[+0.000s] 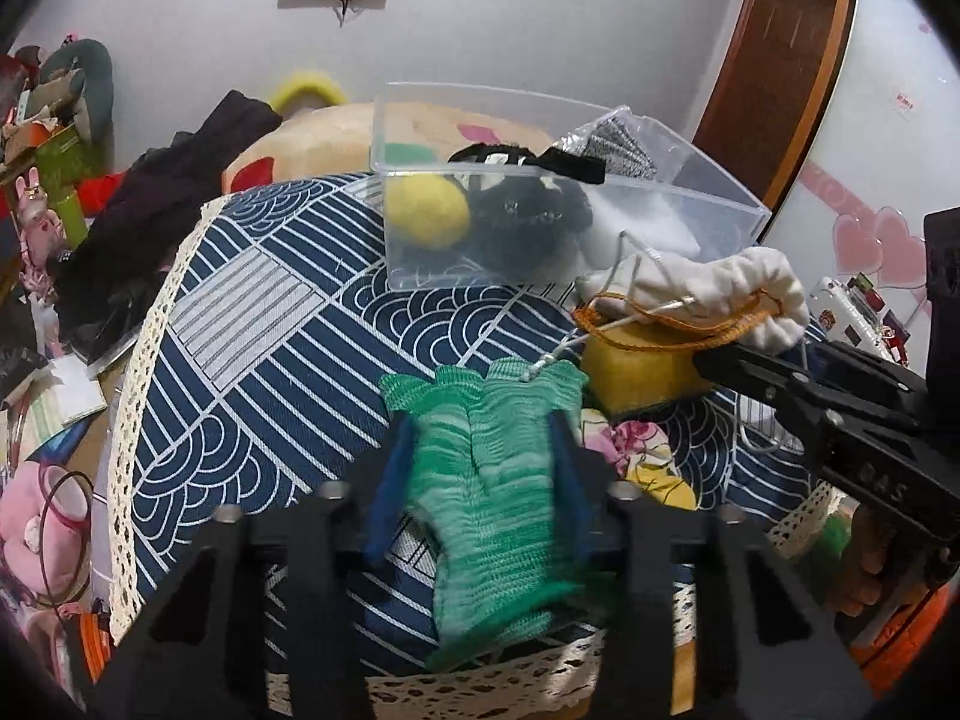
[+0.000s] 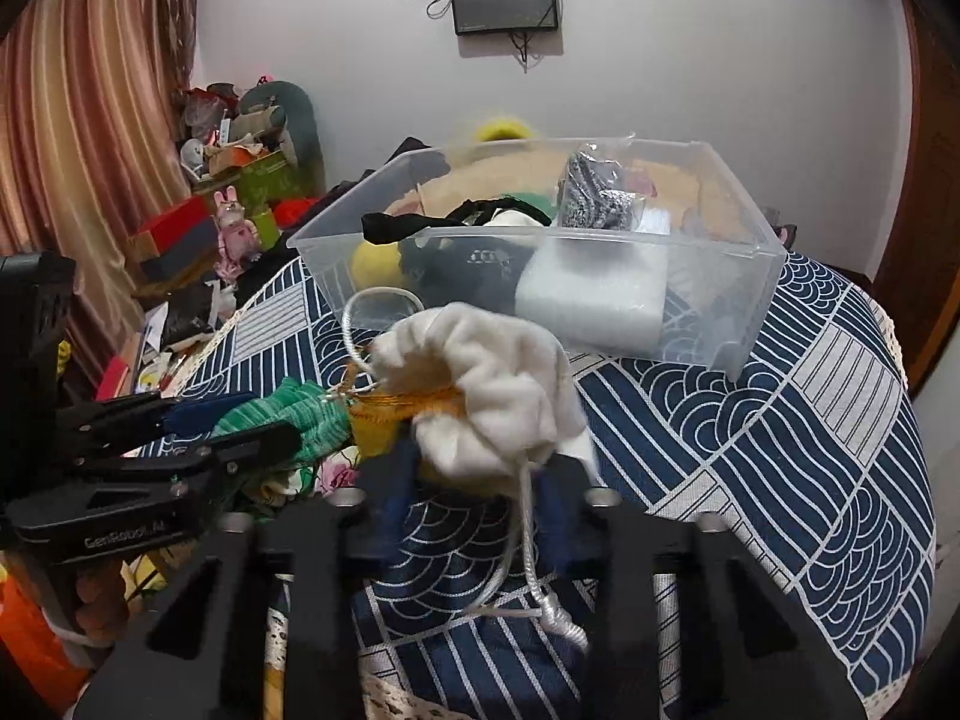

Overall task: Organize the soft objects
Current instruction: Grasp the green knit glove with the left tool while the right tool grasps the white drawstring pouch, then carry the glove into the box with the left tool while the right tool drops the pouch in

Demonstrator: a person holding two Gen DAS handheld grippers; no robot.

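Observation:
My left gripper (image 1: 480, 450) is shut on a green knit glove (image 1: 498, 480), held over the blue patterned table; it also shows in the right wrist view (image 2: 288, 414). My right gripper (image 2: 474, 474) is shut on a white drawstring pouch (image 2: 492, 384) with a white cord (image 2: 534, 552) hanging down; the pouch also shows in the left wrist view (image 1: 720, 282). A yellow sponge (image 1: 642, 372) with an orange cord lies just under the pouch. The clear plastic bin (image 2: 750, 324) behind holds a yellow ball (image 1: 426, 210), black fabric (image 1: 528, 216) and a white foam block (image 2: 594, 294).
The tablecloth (image 2: 780, 450) has a lace edge at the front and left. Floral fabric (image 1: 630, 450) lies beside the sponge. Clutter, boxes and plush toys (image 2: 240, 180) fill the left side. A wooden door (image 1: 774, 60) stands at the right.

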